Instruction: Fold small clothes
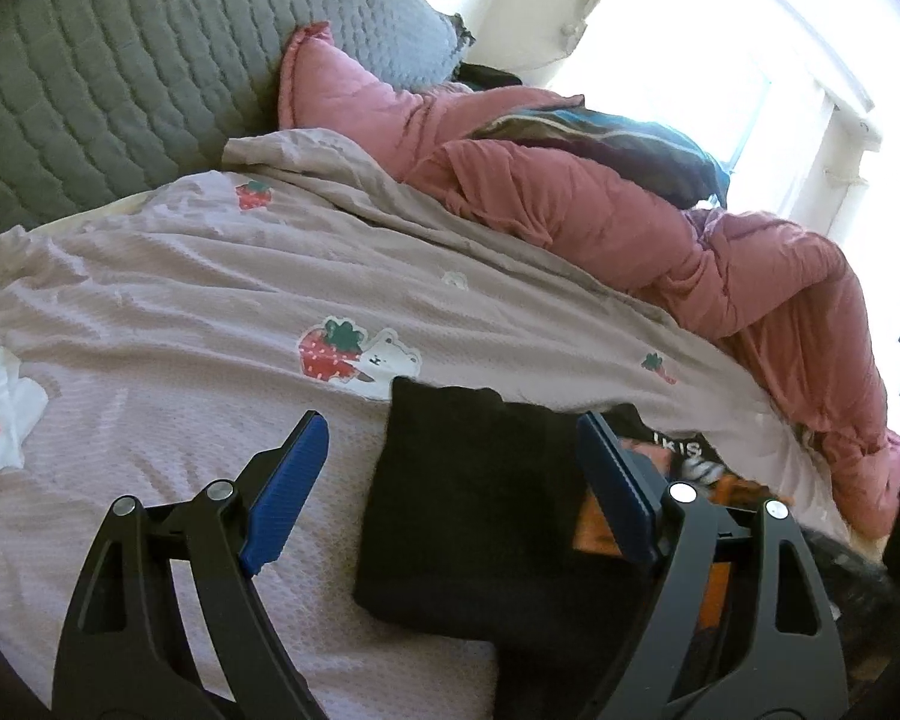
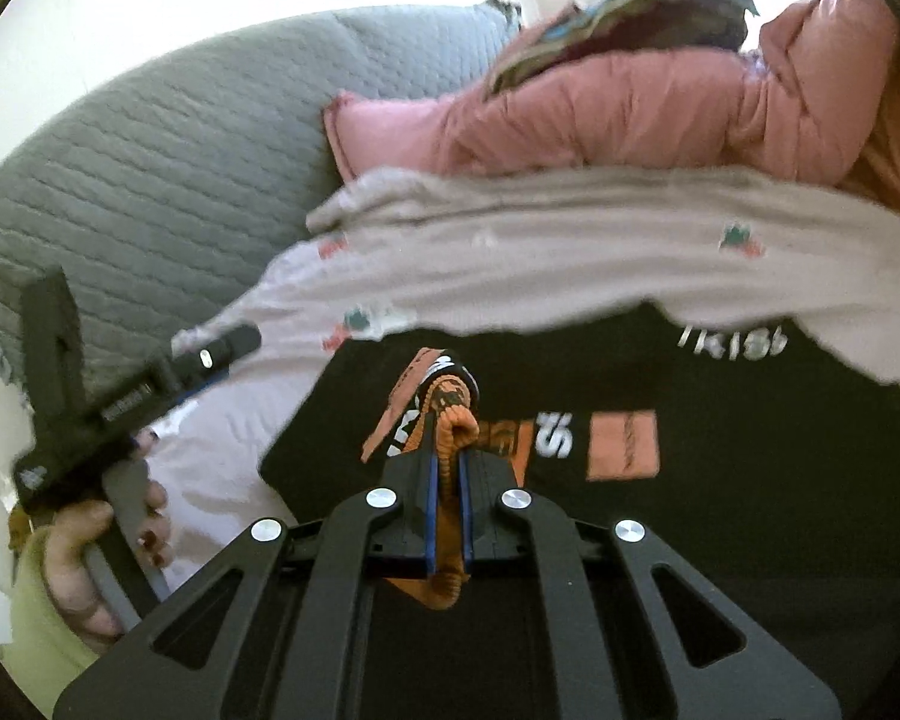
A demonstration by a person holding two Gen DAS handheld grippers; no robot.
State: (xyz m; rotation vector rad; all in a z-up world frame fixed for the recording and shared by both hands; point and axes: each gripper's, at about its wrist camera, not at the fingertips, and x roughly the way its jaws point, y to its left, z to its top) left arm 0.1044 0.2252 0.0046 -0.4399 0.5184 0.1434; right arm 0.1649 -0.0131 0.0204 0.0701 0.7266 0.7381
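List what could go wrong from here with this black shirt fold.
1. The right tongs are shut on a bunched pinch of the black T-shirt, right in its orange print; lifting by a bunch may drag several layers and wrinkle the shirt.
2. The left tongs stand open above the folded side, holding nothing, so a pull could undo that fold.
3. The shirt lies on a loose strawberry-print blanket, which may shift with it.

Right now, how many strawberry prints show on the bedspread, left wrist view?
3: one near the grey quilt, one beside the bear, one small at right. Others may be hidden.
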